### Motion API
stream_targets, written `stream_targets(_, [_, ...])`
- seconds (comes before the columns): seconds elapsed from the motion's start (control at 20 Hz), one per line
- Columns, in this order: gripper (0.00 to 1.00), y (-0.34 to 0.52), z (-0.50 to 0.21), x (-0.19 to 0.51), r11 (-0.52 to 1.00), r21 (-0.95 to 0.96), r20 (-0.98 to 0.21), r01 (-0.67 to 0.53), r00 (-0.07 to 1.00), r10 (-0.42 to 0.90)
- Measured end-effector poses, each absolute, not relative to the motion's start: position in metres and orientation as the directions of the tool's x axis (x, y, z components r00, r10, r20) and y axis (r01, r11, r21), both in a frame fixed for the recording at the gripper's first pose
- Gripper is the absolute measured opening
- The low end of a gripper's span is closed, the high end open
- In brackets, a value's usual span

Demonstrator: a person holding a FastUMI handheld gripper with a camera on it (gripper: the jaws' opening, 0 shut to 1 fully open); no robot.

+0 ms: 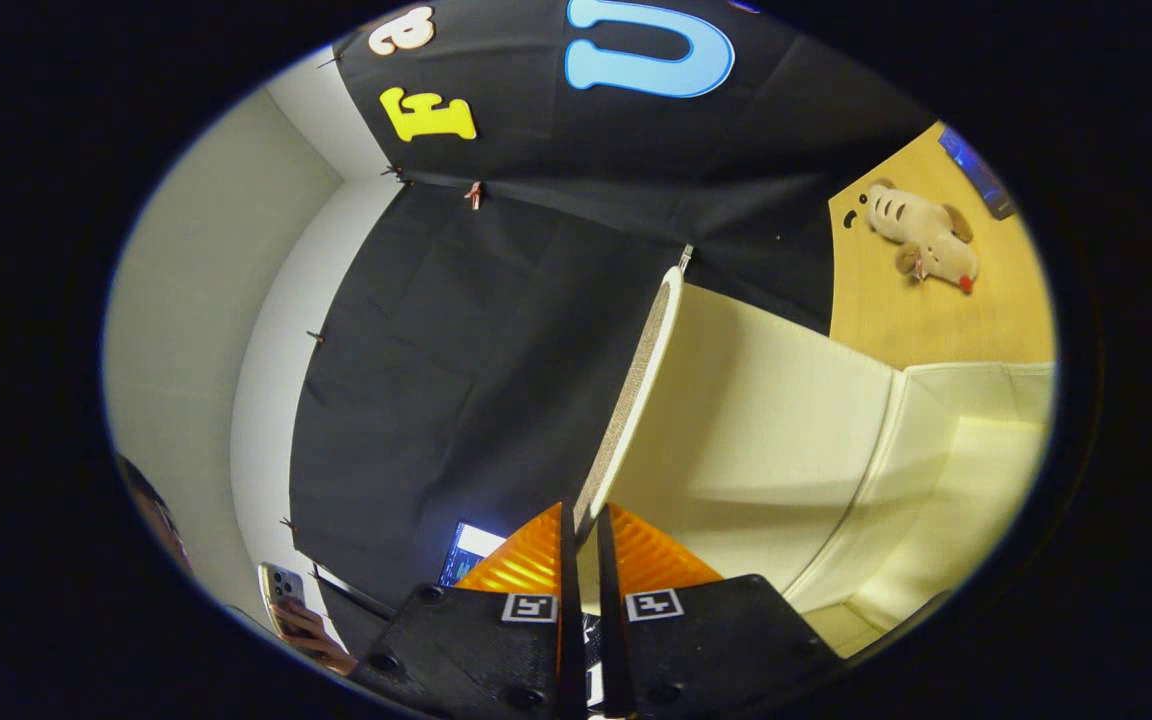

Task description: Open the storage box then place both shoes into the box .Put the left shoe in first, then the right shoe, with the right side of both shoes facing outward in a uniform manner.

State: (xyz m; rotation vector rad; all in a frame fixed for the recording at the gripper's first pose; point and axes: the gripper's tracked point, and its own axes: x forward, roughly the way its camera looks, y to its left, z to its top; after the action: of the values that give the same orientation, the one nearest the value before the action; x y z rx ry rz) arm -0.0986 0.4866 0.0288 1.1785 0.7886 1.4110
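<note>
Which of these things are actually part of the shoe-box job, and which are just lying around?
Part of the job:
- storage box, cream inside
- its lid, raised, edge pinched between the tongs

Just lying about:
- plush toy on the wooden surface
- phone in a person's hand

A pale wooden tabletop (921,315) lies beyond my tongs (584,535), whose orange fingers are pinched on the raised lid's edge. On it rests a cream plush toy (921,238), lying on its side. Near the toy sits a dark flat device (976,172). The cream storage box (956,450) stands on the tabletop
</note>
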Motion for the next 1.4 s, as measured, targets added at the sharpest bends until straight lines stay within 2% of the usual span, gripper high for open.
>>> stream_targets(0.05, [0.15, 0.492, 0.027, -0.104, -0.191, 0.927, 0.222, -0.324, 0.062, 0.973])
stream_targets(0.1, [0.30, 0.495, 0.026, -0.107, -0.187, 0.924, 0.217, -0.332, 0.054, 0.975])
stream_targets(0.15, [0.42, 0.496, 0.026, -0.109, -0.182, 0.923, 0.211, -0.340, 0.051, 0.976])
stream_targets(0.2, [0.62, 0.497, 0.025, -0.109, -0.177, 0.922, 0.207, -0.345, 0.051, 0.977])
stream_targets(0.25, [0.70, 0.496, 0.023, -0.109, -0.163, 0.922, 0.195, -0.352, 0.055, 0.979])
stream_targets(0.3, [0.88, 0.495, 0.019, -0.106, -0.143, 0.921, 0.177, -0.363, 0.064, 0.982])
stream_targets(0.35, [0.95, 0.491, 0.017, -0.105, -0.126, 0.919, 0.166, -0.373, 0.078, 0.983])
stream_targets(0.7, [0.97, 0.418, 0.009, -0.080, 0.034, 0.893, 0.092, -0.449, 0.255, 0.963])
stream_targets(0.9, [0.97, 0.355, -0.009, -0.076, 0.172, 0.862, 0.004, -0.477, 0.346, 0.938])
stream_targets(1.2, [0.96, 0.243, -0.078, -0.054, 0.501, 0.763, -0.244, -0.408, 0.535, 0.808])
stream_targets(1.4, [0.97, 0.181, -0.142, -0.051, 0.687, 0.672, -0.441, -0.276, 0.597, 0.670])
